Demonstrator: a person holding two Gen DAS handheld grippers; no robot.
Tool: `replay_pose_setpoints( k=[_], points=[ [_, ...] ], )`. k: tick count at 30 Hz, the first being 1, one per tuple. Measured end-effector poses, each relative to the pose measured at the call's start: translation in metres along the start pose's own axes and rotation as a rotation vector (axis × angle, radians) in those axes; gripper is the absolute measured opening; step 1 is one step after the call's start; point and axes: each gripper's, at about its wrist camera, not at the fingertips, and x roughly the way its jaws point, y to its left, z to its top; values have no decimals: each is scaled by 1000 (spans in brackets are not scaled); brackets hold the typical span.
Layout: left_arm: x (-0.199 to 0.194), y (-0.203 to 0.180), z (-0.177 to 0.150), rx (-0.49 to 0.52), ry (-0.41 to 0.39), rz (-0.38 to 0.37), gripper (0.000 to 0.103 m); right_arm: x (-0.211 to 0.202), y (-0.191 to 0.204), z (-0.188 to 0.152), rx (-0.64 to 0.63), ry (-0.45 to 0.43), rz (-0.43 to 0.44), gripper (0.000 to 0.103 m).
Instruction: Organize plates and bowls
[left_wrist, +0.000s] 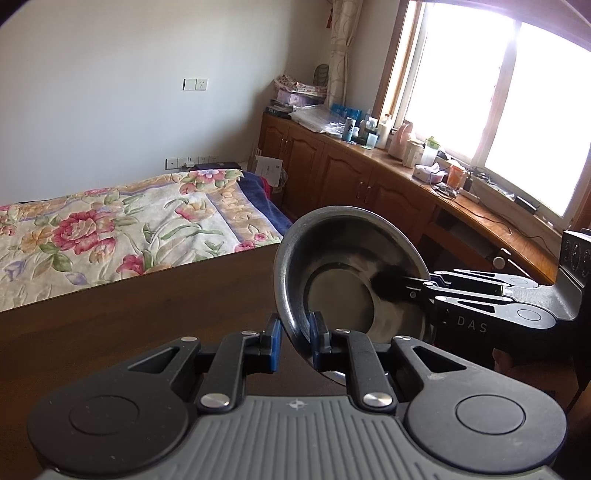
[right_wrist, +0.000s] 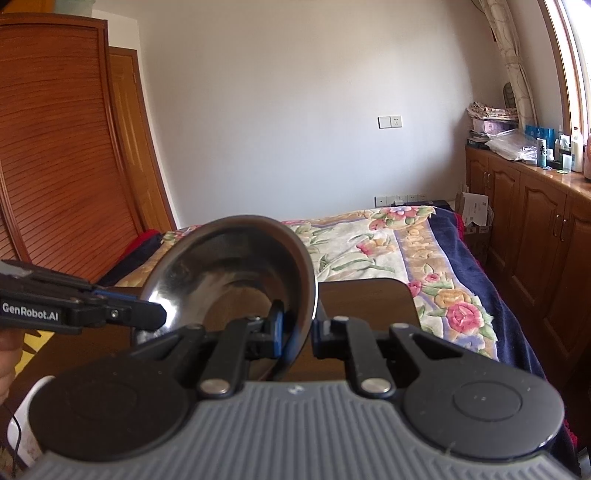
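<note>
Nearest the left wrist camera, the left hand-held gripper (left_wrist: 295, 341) straddles the lower rim of a stainless steel bowl (left_wrist: 347, 273). One blue pad (left_wrist: 317, 341) lies against the inside of the wall, but the other stands clear of the outside, so the jaws are narrow yet not closed on the metal.

In the right wrist view, the right hand-held gripper (right_wrist: 298, 338) brackets the opposite rim the same way, with its inner pad close to the wall and the outer one apart from it. Whether it truly pinches the rim I cannot tell.

The bowl is tilted steeply, its hollow facing the cameras, and is raised above the dark wooden tabletop (left_wrist: 147, 306).

The chief risk is a slip. Polished steel gives rubber pads little purchase, and with both grips on a thin rim the bowl could pivot or drop and clatter onto the tabletop. If the two hands pull apart or twist unevenly, one rim could pop free.

Beyond the table's far edge lies the bed with a floral blanket (left_wrist: 122, 229), where a falling bowl could roll.
</note>
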Motion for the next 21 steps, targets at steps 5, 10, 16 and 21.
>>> replay_pose_setpoints(
  k=[5,10,16,21],
  points=[
    [-14,3,-13,2,-3,9,17,-4,10,-9,-8,5,8,16],
    [-24,7,-28,-5,1,12,17,-7,21,-17,-25,15,11,16],
    [-36,8,-50,-17,-3,6,17,-13,30,-30,-20,28,17,16],
    [-42,7,-65,-25,-1,6,18,-23,38,-38,-21,27,25,16]
  ],
)
